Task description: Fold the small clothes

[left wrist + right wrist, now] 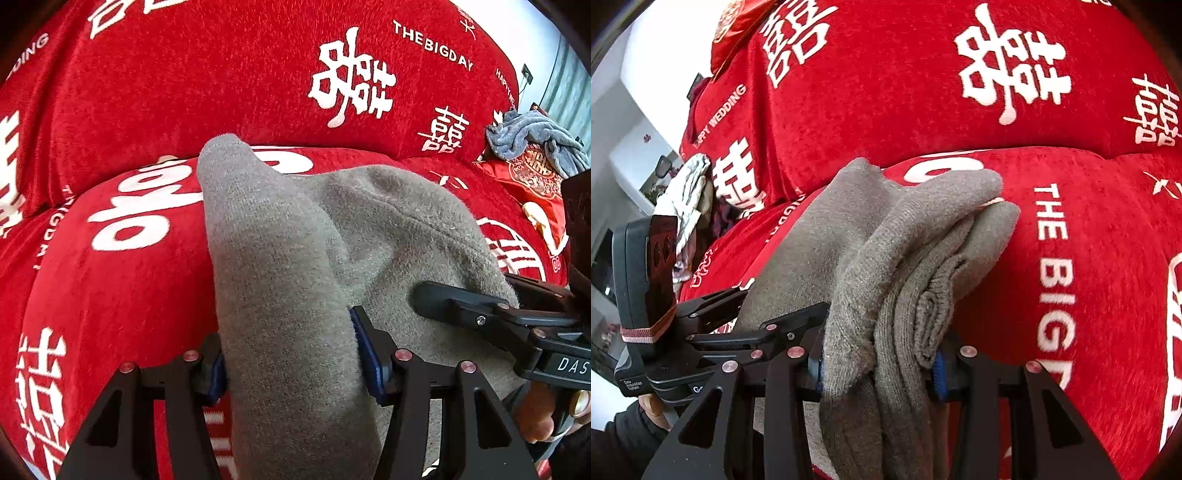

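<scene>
Centrally, grey sock lies on red sofa cover, white lettering across cover. Sock doubled over itself, toe end pointing toward backrest, layers bunched in right wrist view. Left gripper clamped on near end of sock, blue pads pressing both sides of fabric. Right gripper likewise closed on bunched folds, gripping several layers together. Grippers sit just beside each other. Grey cloth heaped on red cushion, well apart, at sofa's far end.
</scene>
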Motion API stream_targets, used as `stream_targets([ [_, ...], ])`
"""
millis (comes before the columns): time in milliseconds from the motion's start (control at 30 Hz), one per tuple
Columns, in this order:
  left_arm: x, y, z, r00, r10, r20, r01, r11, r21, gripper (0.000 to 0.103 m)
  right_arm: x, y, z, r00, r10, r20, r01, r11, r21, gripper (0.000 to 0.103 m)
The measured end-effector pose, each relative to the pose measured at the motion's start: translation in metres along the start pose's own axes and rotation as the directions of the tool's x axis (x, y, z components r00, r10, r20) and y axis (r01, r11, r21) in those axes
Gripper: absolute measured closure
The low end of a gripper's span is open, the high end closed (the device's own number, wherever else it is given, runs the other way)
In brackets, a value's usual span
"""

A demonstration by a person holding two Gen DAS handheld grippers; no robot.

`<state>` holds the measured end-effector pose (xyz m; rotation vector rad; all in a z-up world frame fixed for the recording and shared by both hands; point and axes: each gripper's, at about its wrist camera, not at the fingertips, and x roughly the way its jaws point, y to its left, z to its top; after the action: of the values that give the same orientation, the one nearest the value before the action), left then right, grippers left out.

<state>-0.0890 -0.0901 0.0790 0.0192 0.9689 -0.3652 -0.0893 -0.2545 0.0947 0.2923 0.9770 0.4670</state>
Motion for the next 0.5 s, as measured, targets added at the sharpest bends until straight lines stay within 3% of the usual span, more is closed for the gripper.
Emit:
stream_targets([
  [500,-0.016,0.009,-0.053,1.0,0.013,0.003,-0.013,1.0,-0.015,0.043,0.001,0.022,-0.041,0.999,-0.013,-0.04,0.011,0.999,-0.053,0.058],
])
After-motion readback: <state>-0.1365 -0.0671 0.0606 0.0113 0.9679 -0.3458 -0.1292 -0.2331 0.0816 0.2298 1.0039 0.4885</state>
